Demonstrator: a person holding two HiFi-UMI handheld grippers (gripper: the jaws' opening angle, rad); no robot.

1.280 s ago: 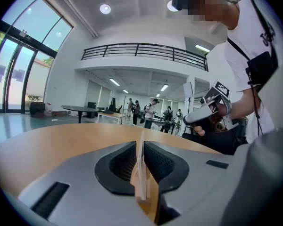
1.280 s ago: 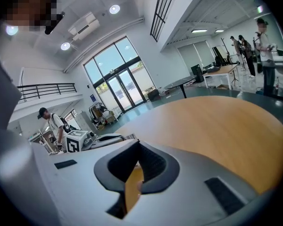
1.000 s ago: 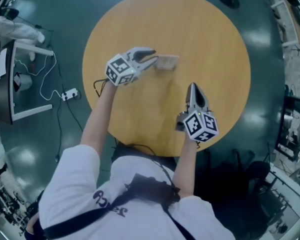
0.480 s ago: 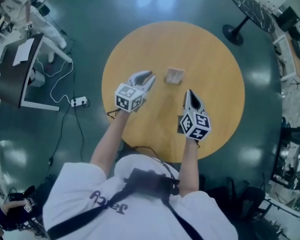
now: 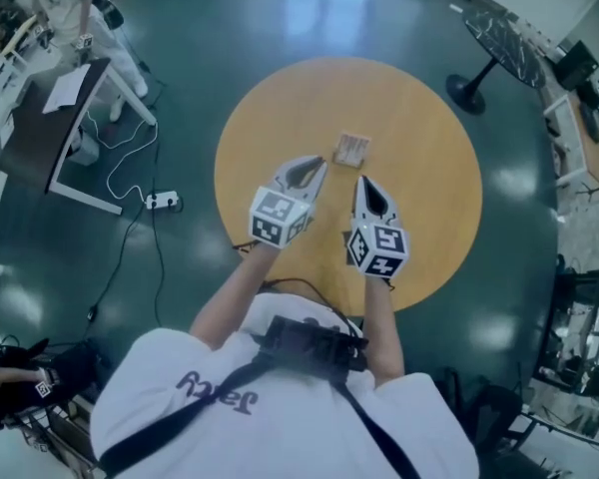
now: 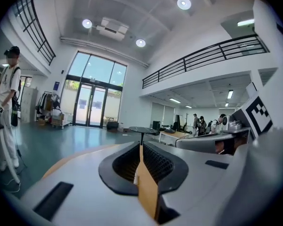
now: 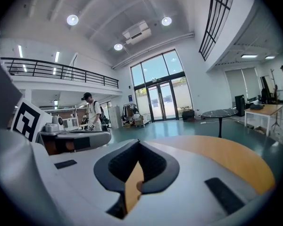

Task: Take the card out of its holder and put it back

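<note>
Item: card holder (image 5: 351, 149). Small and squarish, light tan with a paler streak across it, close in tone to the surface beneath. It rests flat on the round wooden table (image 5: 434, 128), a little toward 12 o'clock from the table's centre and well in from the rim. It shows in the head view only. Its card is not separable from the holder at this size (seated or removed cannot be told).

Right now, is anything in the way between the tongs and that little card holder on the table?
Nothing visible. The holder sits alone on the table, with only bare wood between it and the left tongs and right tongs. The left tongs have just been closing, with nothing between them.
</note>
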